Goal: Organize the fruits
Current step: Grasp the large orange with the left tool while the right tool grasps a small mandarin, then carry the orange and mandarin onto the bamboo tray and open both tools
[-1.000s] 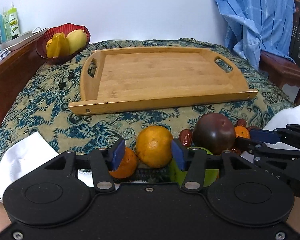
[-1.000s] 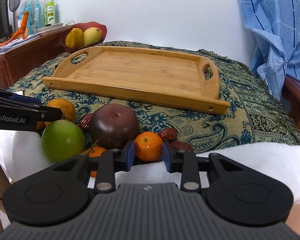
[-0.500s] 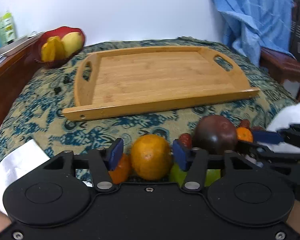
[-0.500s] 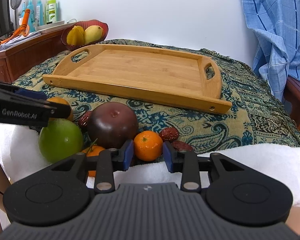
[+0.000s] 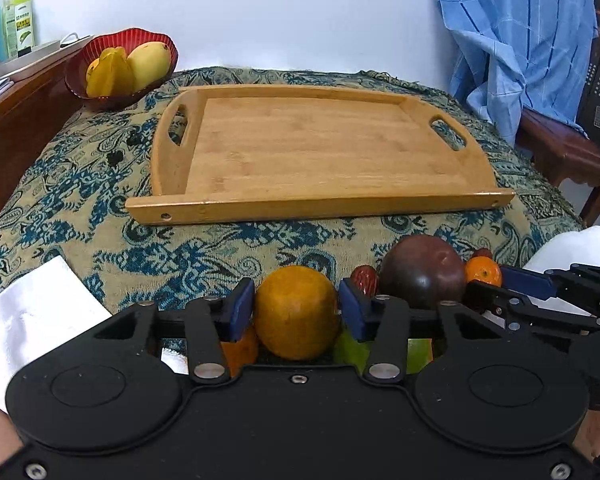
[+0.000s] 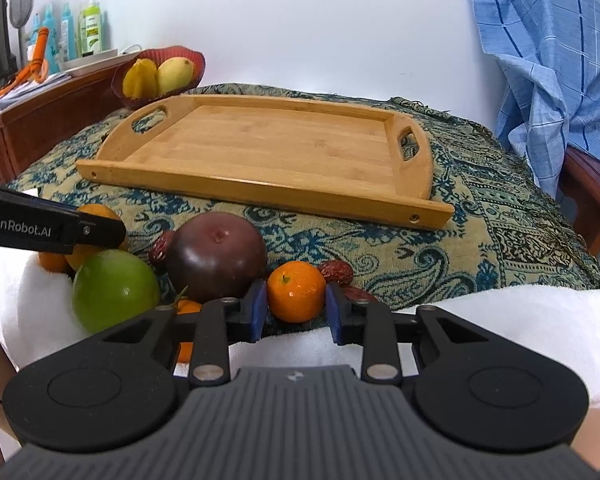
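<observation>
A bare bamboo tray [image 5: 312, 152] [image 6: 276, 152] lies on the patterned cloth. Fruits lie in a heap at the near edge on a white towel. My left gripper [image 5: 296, 308] is shut on a large orange [image 5: 296, 312] and holds it a little above the heap. My right gripper [image 6: 296, 306] is shut on a small mandarin [image 6: 296, 290]. Beside it lie a dark purple round fruit [image 6: 216, 256], a green fruit [image 6: 114, 288], red dates [image 6: 336, 272] and more small oranges [image 6: 188, 308].
A red bowl [image 5: 120, 66] with yellow fruit stands at the back left by a wooden cabinet [image 6: 40, 120] with bottles. A blue checked cloth [image 5: 512, 40] hangs over a chair at the right. White towel [image 5: 40, 312] lies at the near edge.
My left gripper has closed onto the large orange and lifted it slightly. My right gripper has stayed on the small mandarin, shifting only a little.
</observation>
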`<control>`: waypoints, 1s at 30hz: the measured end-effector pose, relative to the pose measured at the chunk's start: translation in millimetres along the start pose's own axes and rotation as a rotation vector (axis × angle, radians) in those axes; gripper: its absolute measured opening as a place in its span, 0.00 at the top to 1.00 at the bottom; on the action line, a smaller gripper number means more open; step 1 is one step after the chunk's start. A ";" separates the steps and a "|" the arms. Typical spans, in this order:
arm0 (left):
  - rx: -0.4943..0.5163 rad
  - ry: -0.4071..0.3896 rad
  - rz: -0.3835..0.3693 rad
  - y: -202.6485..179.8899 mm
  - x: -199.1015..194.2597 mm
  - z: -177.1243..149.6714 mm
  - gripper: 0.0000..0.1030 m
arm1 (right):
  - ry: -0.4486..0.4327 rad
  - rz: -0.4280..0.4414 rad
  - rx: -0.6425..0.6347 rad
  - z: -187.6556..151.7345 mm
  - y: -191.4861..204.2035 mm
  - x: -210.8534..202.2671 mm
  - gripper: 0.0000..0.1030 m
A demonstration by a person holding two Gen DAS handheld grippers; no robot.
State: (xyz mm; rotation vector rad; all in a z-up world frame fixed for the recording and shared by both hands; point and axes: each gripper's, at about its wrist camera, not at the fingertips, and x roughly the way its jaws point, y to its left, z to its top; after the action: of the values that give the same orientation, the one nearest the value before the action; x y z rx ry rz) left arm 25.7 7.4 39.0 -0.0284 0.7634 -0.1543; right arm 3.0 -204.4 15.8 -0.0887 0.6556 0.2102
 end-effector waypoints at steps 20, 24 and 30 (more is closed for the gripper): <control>-0.063 -0.121 -0.045 -9.8 6.5 73.7 0.57 | -0.111 -0.019 0.085 51.6 -19.6 5.3 0.66; -0.097 -0.129 -0.050 -7.3 20.0 90.2 0.57 | -0.121 -0.009 0.105 66.5 -30.8 16.2 0.66; -0.143 -0.115 -0.056 -0.4 48.2 105.3 0.57 | -0.103 0.002 0.096 83.4 -42.6 44.4 0.65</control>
State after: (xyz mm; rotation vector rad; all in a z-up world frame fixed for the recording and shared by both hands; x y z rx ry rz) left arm 132.7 -3.4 82.0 -0.1926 0.6582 -0.1495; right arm 96.4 -226.2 55.1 0.0155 0.5627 0.1838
